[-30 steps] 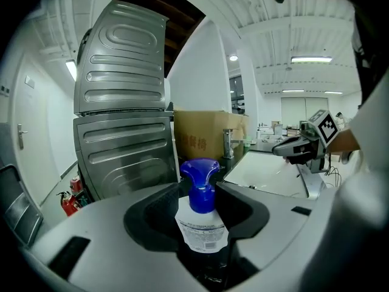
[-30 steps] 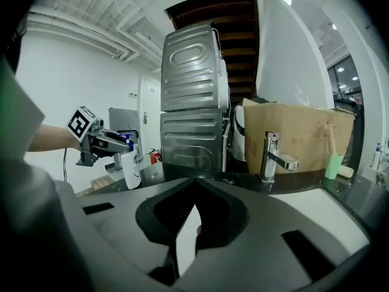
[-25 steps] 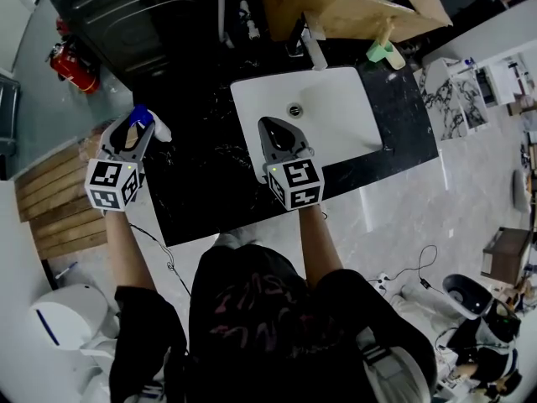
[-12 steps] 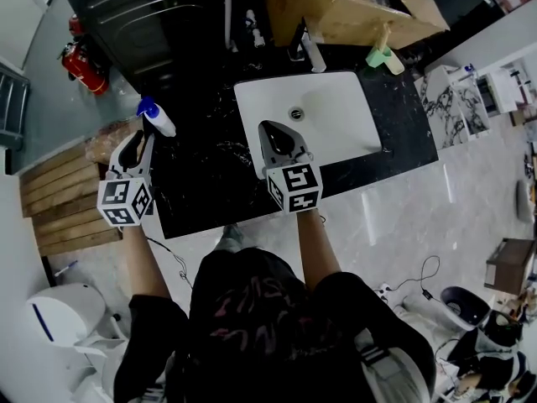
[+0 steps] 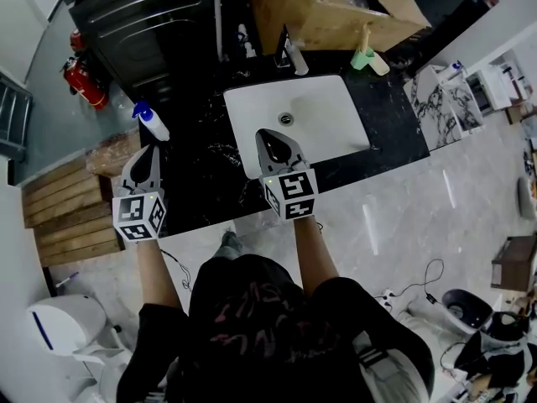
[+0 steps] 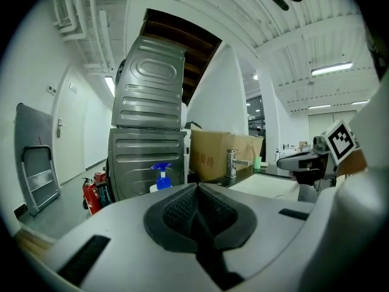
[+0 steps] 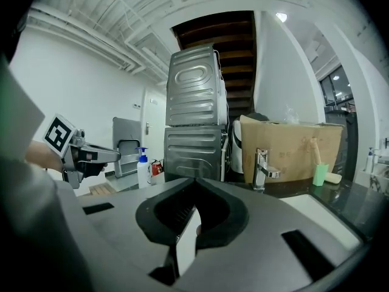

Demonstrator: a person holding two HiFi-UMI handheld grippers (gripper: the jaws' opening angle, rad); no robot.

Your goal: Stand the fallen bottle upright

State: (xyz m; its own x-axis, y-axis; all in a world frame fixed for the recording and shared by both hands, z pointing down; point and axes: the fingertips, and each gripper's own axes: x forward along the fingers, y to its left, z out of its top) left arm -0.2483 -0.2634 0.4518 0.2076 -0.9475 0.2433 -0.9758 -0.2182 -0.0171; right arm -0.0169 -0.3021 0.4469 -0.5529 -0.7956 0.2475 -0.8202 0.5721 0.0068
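The white spray bottle (image 5: 153, 124) with a blue top stands upright at the left end of the black counter (image 5: 201, 179). It also shows in the left gripper view as the bottle (image 6: 162, 179) and in the right gripper view as the bottle (image 7: 143, 168). My left gripper (image 5: 150, 152) is shut with nothing between its jaws, and it sits a short way in front of the bottle, apart from it. My right gripper (image 5: 268, 138) hovers over the front rim of the white sink (image 5: 331, 116), jaws together and empty.
A tap (image 5: 290, 57) stands behind the sink, beside a cardboard box (image 5: 327, 7) and a green cup (image 5: 362, 57). Stacked grey machines (image 5: 143, 15) and a red fire extinguisher (image 5: 86, 84) lie beyond the counter's left end. Wooden boards (image 5: 63, 212) lie at the left.
My left gripper let go of the bottle, shut its jaws and drew back toward the person. The bottle stays upright. My right gripper drew back slightly.
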